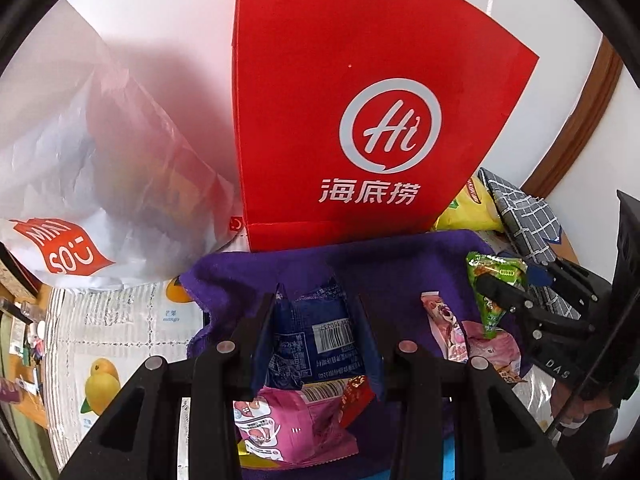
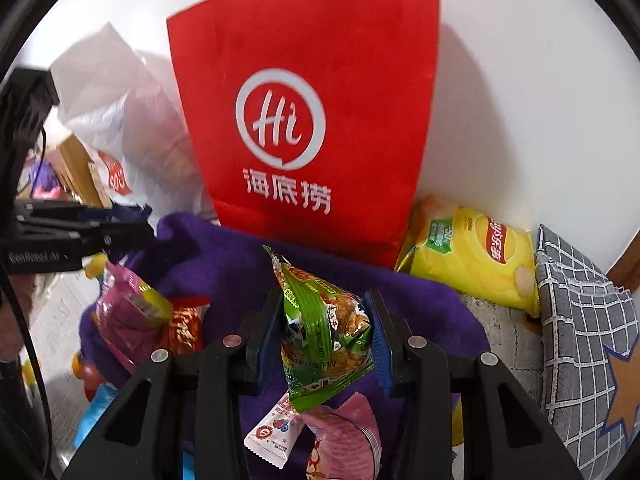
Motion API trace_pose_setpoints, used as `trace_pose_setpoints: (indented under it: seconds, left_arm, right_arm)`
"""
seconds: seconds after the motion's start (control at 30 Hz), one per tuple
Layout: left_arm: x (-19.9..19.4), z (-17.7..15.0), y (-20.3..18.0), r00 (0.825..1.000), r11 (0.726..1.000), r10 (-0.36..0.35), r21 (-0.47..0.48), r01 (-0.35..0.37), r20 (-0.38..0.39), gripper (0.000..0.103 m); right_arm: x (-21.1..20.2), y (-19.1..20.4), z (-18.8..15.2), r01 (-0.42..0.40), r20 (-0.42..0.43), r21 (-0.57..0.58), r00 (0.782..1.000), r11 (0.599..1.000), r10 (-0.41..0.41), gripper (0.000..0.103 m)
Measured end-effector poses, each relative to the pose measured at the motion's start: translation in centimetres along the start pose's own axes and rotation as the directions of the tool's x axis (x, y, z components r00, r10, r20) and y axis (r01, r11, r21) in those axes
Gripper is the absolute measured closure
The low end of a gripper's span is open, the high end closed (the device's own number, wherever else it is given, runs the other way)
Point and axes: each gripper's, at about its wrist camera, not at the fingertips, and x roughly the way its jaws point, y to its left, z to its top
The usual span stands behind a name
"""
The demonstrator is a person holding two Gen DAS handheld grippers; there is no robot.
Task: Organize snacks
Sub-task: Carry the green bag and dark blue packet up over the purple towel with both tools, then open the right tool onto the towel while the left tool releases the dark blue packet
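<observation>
My left gripper [image 1: 316,320] is shut on a dark blue snack packet [image 1: 312,340] and holds it above the purple cloth [image 1: 392,264]. My right gripper [image 2: 326,322] is shut on a green snack packet [image 2: 320,332], which also shows in the left wrist view [image 1: 494,280]. A tall red paper bag [image 2: 316,120] stands upright just behind the cloth, seen in the left wrist view too [image 1: 360,120]. Loose snacks lie on the cloth: a pink packet [image 1: 288,420], a small red packet [image 1: 354,398] and pale pink packets [image 2: 340,440].
A white plastic bag [image 1: 80,184] slumps left of the red bag. A yellow chips bag [image 2: 472,256] lies to its right, next to a grey checked cloth [image 2: 584,320]. The fruit-print table cover [image 1: 120,340] shows at the left. A white wall is behind.
</observation>
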Motion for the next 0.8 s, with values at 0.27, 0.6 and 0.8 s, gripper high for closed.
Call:
trace_pose_setpoints:
  seconds: [0.27, 0.6, 0.8]
  left_arm:
    - [0.4, 0.0, 0.2, 1.0, 1.0, 0.01, -0.002, -0.01, -0.01, 0.066]
    - [1.1, -0.2, 0.1, 0.999, 1.0, 0.008, -0.006, -0.008, -0.038, 0.066]
    - [2.0, -0.5, -0.6, 0.997, 1.0, 0.013, 0.001, -0.013, -0.078, 0.065]
  right_arm:
    - [1.0, 0.1, -0.3, -0.001, -0.043, 0.002, 0.999, 1.0, 0.001, 0.063]
    - [0.3, 0.0, 0.0, 0.005, -0.031, 0.002, 0.999, 1.0, -0.005, 0.063]
    - [-0.8, -0.3, 0.4, 0.013, -0.006, 0.015, 1.0, 1.0, -0.013, 0.057]
